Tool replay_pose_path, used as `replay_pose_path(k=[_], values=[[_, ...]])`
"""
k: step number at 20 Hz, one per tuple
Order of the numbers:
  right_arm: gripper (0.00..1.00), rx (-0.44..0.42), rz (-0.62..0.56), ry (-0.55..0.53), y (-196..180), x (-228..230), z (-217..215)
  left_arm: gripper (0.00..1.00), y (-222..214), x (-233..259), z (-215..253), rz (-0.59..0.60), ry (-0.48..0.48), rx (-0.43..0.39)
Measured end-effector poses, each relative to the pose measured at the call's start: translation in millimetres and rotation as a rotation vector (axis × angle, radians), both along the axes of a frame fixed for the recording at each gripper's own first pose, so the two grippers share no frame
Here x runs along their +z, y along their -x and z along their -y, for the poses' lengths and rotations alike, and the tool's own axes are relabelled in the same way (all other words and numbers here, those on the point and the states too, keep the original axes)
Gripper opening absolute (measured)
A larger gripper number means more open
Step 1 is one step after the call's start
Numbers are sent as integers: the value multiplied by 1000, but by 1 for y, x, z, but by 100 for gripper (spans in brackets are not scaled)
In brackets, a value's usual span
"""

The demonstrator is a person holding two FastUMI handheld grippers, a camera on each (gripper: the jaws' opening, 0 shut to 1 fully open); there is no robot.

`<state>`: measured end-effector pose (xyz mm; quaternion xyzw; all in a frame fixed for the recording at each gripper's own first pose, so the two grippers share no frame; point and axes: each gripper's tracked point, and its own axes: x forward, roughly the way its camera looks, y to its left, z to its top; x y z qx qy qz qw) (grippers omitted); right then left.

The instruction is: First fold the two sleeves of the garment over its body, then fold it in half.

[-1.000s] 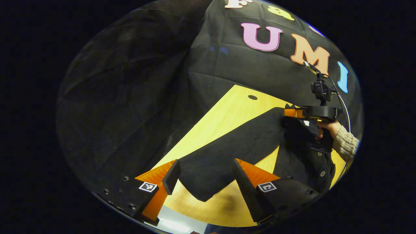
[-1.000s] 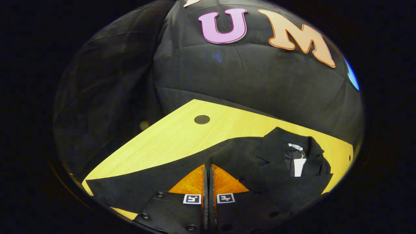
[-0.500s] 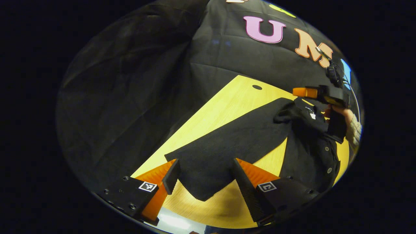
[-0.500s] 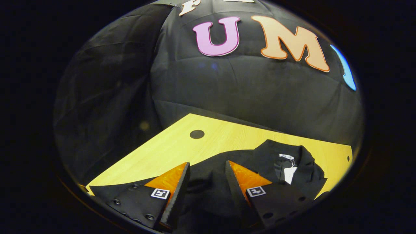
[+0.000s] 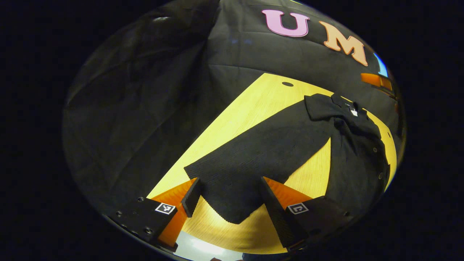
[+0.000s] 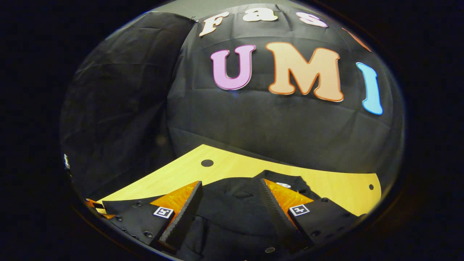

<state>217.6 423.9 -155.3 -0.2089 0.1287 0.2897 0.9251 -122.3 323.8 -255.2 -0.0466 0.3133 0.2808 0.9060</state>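
Left gripper view: lay flat on the pale yellow wood-grain table [image 5: 253,105], a black, finely ribbed knit garment with small round buttons [image 5: 348,145]. Stretched one long black knit sleeve [image 5: 268,152] diagonally from the shoulder at upper right down to its cuff at lower left, long axis running along that diagonal, cuff end pointed toward the camera. Sat the collar with a small white tag at the far upper right, the buttoned body dropping away along the right edge. Hung the left gripper [image 5: 230,197] spread wide, the sleeve's cuff end between the two ridged fingers but neither seen pressing it. Showed a small dark round hole in the table near the far edge. Compared with a second earlier, gone from above the collar was the other gripper with its holding hand, now drawn back to the far right edge [image 5: 377,79]; collar left lying loose.

Right gripper view: seen low, the same garment [image 6: 232,203] bunched dark between and beneath the fingers, the table [image 6: 326,181] beyond. Held the right gripper [image 6: 230,208] parted and gripping nothing, where a second earlier it had been pinched closed; raised and tilted up since then.
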Motion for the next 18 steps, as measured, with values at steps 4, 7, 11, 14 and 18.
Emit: replay_pose_path(k=[4, 7, 11, 14, 18], values=[[99, -87, 111, -47, 13, 54, 53, 96, -2, -10, -5, -5, 1, 5], [100, -141, 156, -63, 32, 81, 94, 95, -1, -12, -3, 2, -3, -4], [100, -229, 197, -54, 55, 101, 146, 95, -1, -13, -3, 11, -11, -14], [100, -271, 222, -71, 70, 111, 169, 89, -4, -14, 1, 14, -6, -27], [100, -294, 276, -99, 89, 125, 188, 65, -13, -16, 9, 4, -7, -58]])
